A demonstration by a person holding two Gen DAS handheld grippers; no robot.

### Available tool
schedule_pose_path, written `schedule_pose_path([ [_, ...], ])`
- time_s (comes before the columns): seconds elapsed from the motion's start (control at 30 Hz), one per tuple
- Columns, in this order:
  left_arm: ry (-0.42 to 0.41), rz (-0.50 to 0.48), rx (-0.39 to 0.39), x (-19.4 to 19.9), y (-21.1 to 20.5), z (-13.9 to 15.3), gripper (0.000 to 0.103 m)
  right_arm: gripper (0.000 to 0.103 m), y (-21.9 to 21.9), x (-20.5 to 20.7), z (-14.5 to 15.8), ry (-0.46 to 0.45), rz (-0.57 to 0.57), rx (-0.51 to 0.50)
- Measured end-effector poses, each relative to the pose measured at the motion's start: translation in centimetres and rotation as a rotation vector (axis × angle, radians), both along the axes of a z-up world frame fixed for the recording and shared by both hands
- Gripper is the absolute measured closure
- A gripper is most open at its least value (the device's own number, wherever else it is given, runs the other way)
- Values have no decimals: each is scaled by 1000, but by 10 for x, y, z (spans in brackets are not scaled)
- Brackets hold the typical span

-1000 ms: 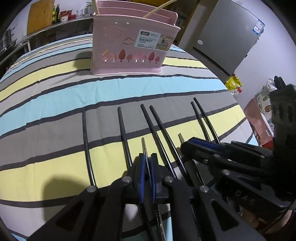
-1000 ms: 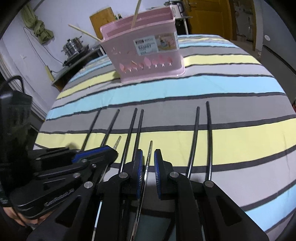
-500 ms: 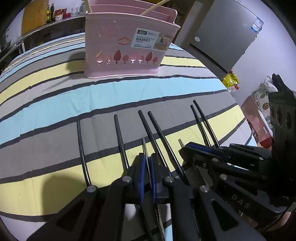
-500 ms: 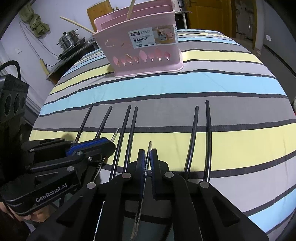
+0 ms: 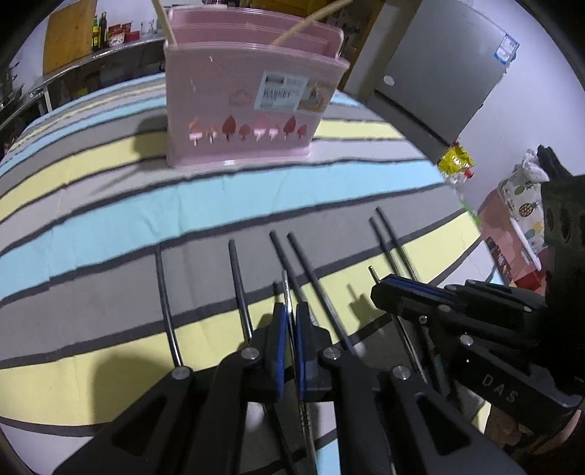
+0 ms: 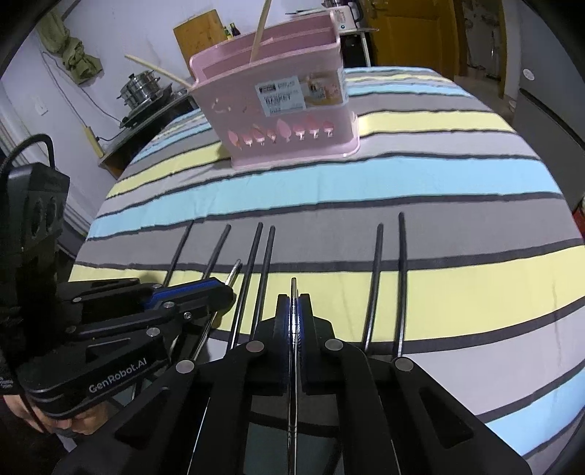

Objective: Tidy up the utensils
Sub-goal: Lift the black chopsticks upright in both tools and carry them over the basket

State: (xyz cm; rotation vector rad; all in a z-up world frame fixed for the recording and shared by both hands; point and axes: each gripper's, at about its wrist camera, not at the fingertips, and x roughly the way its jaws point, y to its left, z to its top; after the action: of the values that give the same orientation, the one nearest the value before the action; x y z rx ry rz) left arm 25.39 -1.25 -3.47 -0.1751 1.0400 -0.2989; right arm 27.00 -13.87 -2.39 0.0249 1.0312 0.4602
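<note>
The left tongs (image 5: 290, 321) are clamped on a thin metal chopstick (image 5: 286, 292) whose tip pokes out past the blue pads, and the right tongs (image 6: 293, 314) pinch a second metal chopstick (image 6: 293, 292) the same way, both raised a little above the striped cloth (image 6: 438, 182) that covers the tabletop. In the right wrist view the side of the left tongs reads "GenRobot.AI" in white; in the left wrist view the right tongs (image 5: 384, 288) show the letters "DAS". Six black chopsticks (image 6: 378, 277) lie on the cloth in loose pairs just beside the tongs, pointing toward the pink basket (image 5: 252, 109) that stands upright well beyond them. Its white label carries the word "BASKET"; the smaller print above it is too blurred to read. Two pale wooden chopsticks (image 6: 257, 33) lean out of the top of the basket, and a row of tree-shaped cut-outs runs along its lower wall
</note>
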Motion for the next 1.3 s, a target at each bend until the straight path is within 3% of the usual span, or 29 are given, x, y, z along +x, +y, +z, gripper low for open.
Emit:
schedule_pose_path([
  [0.63, -230, -3, -28, -19, 15, 103, 98, 100, -6, -21, 105, -229, 2, 52],
  [1.3, -301, -11, -15, -41, 16, 128, 99, 100, -6, -38, 132, -320, 16, 51],
])
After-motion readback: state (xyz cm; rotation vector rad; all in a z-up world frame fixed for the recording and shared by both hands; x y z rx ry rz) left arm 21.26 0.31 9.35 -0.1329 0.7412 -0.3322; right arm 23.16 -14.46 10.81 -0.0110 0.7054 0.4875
